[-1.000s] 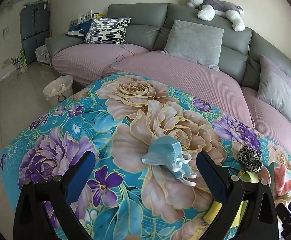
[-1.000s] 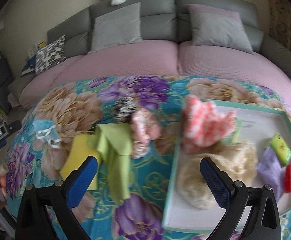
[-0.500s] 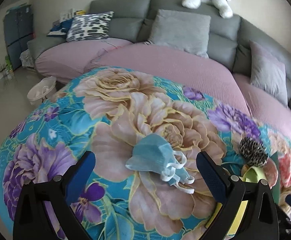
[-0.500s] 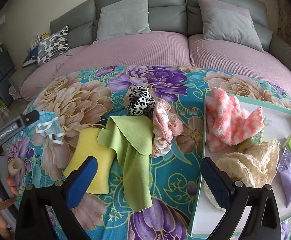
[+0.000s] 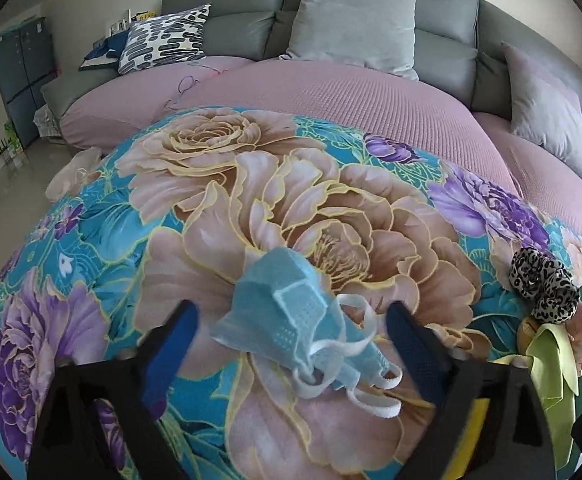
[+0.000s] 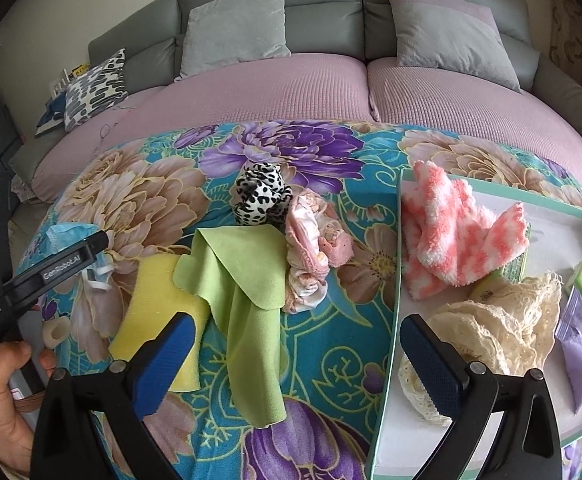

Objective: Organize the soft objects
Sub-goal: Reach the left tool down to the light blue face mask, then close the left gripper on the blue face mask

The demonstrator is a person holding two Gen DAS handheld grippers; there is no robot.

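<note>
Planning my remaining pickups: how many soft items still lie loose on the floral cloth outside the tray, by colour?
Blue: 1, face mask
Yellow: 1, cloth
Green: 1, cloth
Leopard-print: 1, scrunchie
Pink: 1, garment
Total: 5

Crumpled pale-blue non-woven face mask (image 5: 291, 316): matt, dimpled weave. Green microfibre cloth (image 6: 247, 300): smooth, matt. Pink-white fleece cloth (image 6: 451, 240): fluffy. Cream lace fabric (image 6: 495, 320): open, rough. Floral printed tablecloth (image 5: 251, 200): slight sheen.
</note>
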